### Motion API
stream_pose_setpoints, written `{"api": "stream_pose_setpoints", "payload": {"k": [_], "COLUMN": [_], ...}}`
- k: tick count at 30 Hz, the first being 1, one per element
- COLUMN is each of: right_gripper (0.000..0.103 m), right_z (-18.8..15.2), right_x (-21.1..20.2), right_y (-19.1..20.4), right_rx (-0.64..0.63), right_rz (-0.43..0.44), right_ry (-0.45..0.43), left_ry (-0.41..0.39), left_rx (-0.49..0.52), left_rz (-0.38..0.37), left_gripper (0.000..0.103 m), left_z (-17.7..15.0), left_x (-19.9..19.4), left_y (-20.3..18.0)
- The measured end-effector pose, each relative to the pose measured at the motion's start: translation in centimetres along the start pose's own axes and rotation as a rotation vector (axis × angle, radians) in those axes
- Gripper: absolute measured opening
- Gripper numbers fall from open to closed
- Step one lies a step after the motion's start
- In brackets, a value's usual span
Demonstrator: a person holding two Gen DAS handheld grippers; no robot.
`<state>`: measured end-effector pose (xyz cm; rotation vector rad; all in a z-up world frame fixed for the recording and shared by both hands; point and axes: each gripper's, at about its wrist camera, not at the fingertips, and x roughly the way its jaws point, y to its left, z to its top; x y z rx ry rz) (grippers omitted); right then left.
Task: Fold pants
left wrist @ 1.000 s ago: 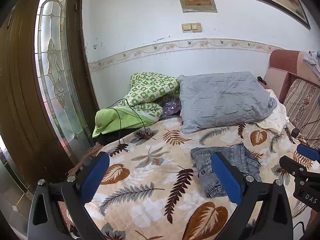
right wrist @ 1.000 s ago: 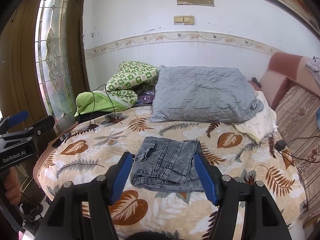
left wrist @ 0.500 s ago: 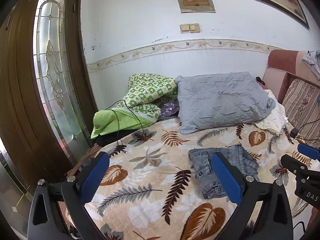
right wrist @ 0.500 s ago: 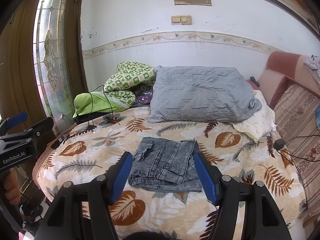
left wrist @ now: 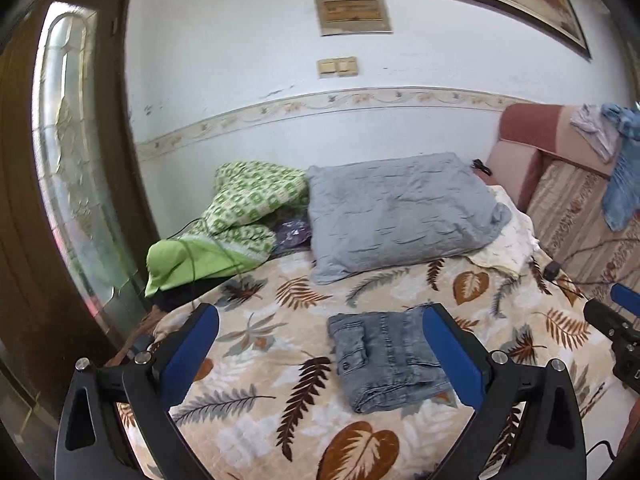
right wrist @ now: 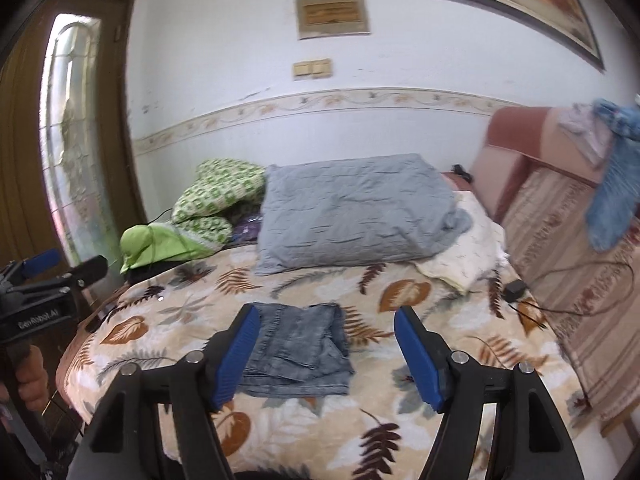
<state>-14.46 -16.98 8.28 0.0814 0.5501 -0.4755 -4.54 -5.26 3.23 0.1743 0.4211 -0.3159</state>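
While both cameras have pulled up and back over the last second, the pants [left wrist: 386, 354] sit as a compact folded bundle on the leaf-print bedspread [left wrist: 280, 408], near side of the grey pillow [left wrist: 400, 212], so the fold looks finished! Left gripper [left wrist: 320, 356] hangs wide open, empty, touching nothing; right gripper [right wrist: 326, 354] is spread just as wide above the denim, also clear of it. From the right wrist view the bundle lies left of centre between the pads.
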Motion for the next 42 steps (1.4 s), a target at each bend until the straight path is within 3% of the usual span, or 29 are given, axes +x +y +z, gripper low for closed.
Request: {"api": "stream_pose_setpoints", "payload": {"k": [10,20,27,35,42], "right_gripper": [0.073,0.073,0.073,0.073,0.073], "right_z": [-0.4,-1.0,-1.3,-1.8,-2.1], "right_x": [-1.9,-3.1,-2.1,-0.3,0.9], "right_y": [-5.3,-6.5,-5.9,-2.9,-1.4], "right_rx": [0.085,0.075,0.064,-0.008,-0.043], "right_rz": [-0.039,-0.091,-0.085,-0.054,-0.031], "right_ry": [-0.033,-0.057,-0.036,0.0,0.023], "left_ry": [-0.056,-0.086,-0.097,-0.109,-0.112], "left_rx": [0.033,0.078,0.105,0.114,0.073], "left_rz": [-0.045,-0.111,-0.181,-0.208,-0.236], "left_gripper": [0.102,0.102,0.102,0.102,0.102], "left_z": [2.3,2.6,1.9,1.4,1.5], "left_x": [-2.2,-3.4,-3.8,-3.6,-3.1], "left_y": [-3.5,-6.3,-7.1,-6.4,-5.4]}}
